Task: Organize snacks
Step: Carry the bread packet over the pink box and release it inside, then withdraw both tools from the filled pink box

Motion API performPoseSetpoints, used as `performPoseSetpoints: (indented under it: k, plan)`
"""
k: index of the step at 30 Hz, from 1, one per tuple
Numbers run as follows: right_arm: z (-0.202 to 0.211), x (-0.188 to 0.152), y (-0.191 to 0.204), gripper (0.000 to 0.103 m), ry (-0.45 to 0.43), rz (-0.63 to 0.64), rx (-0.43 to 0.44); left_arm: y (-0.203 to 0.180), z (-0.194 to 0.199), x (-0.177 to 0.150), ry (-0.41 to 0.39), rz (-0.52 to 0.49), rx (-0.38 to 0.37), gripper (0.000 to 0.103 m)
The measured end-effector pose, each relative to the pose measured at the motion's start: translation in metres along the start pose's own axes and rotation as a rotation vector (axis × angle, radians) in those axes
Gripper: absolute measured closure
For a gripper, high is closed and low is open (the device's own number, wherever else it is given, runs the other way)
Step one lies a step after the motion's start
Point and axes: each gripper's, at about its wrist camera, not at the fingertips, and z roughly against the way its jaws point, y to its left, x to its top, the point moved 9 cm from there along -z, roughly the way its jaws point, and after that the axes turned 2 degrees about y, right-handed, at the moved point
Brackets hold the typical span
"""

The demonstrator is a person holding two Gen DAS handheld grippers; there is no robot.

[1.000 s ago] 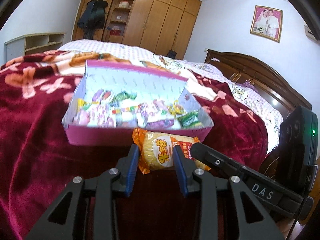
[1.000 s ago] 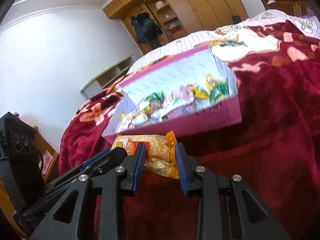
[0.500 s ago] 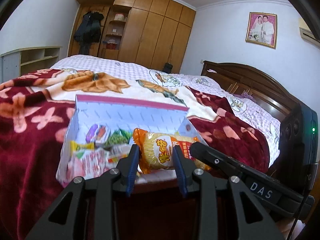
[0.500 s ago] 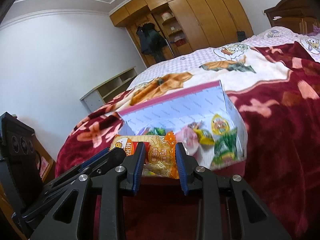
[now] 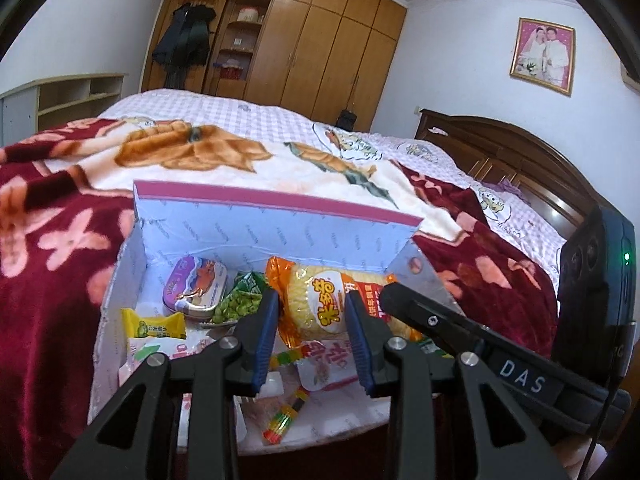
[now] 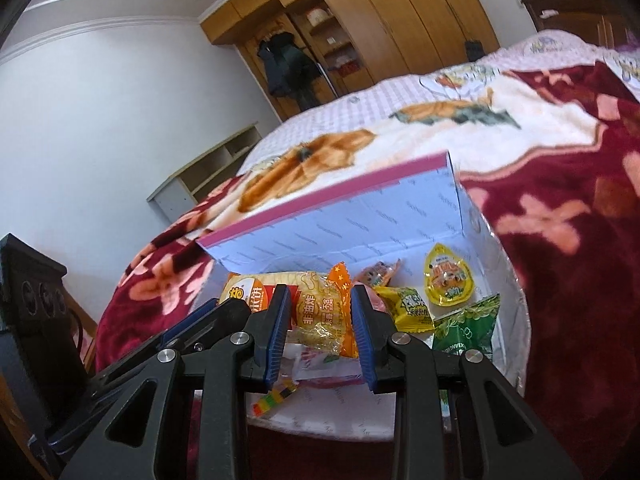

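Note:
An orange-and-yellow rice cracker packet (image 5: 320,304) is held by both grippers, one at each end. My left gripper (image 5: 310,312) is shut on its left end. My right gripper (image 6: 320,312) is shut on the other end of the packet (image 6: 320,316). The packet hangs over the open pink-edged box (image 5: 276,236), above the snacks inside. The box (image 6: 360,224) lies on the bed and holds several small packets: a purple tin (image 5: 196,288), green pea bags (image 5: 240,300), a yellow sweet (image 5: 156,324).
The box sits on a dark red flowered blanket (image 5: 52,264). A wooden headboard (image 5: 512,152) is at the right, wardrobes (image 5: 304,40) at the back, a low shelf (image 5: 60,96) at the left. The other gripper's black body (image 5: 592,300) stands close at the right.
Both grippers have carried the packet forward and up, from in front of the box's near wall to above its inside. Grip unchanged.

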Motion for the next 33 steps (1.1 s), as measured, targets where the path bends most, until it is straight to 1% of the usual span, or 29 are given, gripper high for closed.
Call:
performPoseSetpoints:
  k: [3,6,7,9,11,12,13,14,16,20,22,26,33]
  plan:
    - [-0.007,0.000,-0.003,0.070,0.019,-0.001,-0.006,0.003,-0.006,0.000,0.007,-0.005,0.024,0.068]
    - [-0.012,-0.003,-0.006,0.070,0.036,-0.006,-0.013,0.005,-0.009,0.000,0.006,-0.032,0.065,0.068]
    - [-0.013,-0.003,-0.007,0.070,0.038,-0.004,-0.022,0.007,-0.010,-0.001,0.008,-0.043,0.081,0.066]
    - [-0.013,-0.004,-0.009,0.069,0.041,-0.003,-0.033,0.009,-0.011,-0.003,0.023,-0.048,0.102,0.058]
    - [-0.009,-0.004,-0.010,0.064,0.036,-0.007,-0.035,0.014,-0.010,-0.005,0.039,-0.031,0.113,0.050]
    - [-0.008,-0.004,-0.010,0.059,0.034,-0.008,-0.034,0.016,-0.009,-0.006,0.045,-0.022,0.118,0.048]
    - [-0.005,-0.004,-0.009,0.057,0.031,-0.006,-0.033,0.018,-0.008,-0.007,0.046,-0.018,0.124,0.044]
    - [-0.003,-0.004,-0.008,0.057,0.029,-0.001,-0.035,0.019,-0.007,-0.007,0.049,-0.018,0.135,0.041]
    - [0.002,-0.004,-0.004,0.056,0.022,0.020,-0.040,0.020,-0.004,-0.008,0.051,-0.032,0.164,0.037]
    - [0.014,-0.007,0.004,0.053,0.003,0.067,-0.063,0.019,0.003,-0.010,0.047,-0.046,0.203,0.034]
    - [0.019,-0.009,0.005,0.049,0.004,0.075,-0.083,0.020,0.007,-0.012,0.053,-0.043,0.228,0.031]
    - [0.028,-0.012,0.006,0.048,0.014,0.075,-0.100,0.022,0.019,-0.016,0.049,-0.041,0.265,0.030]
    - [0.046,-0.024,0.010,0.048,0.019,0.108,-0.133,0.022,0.041,-0.022,0.043,-0.013,0.281,0.030]
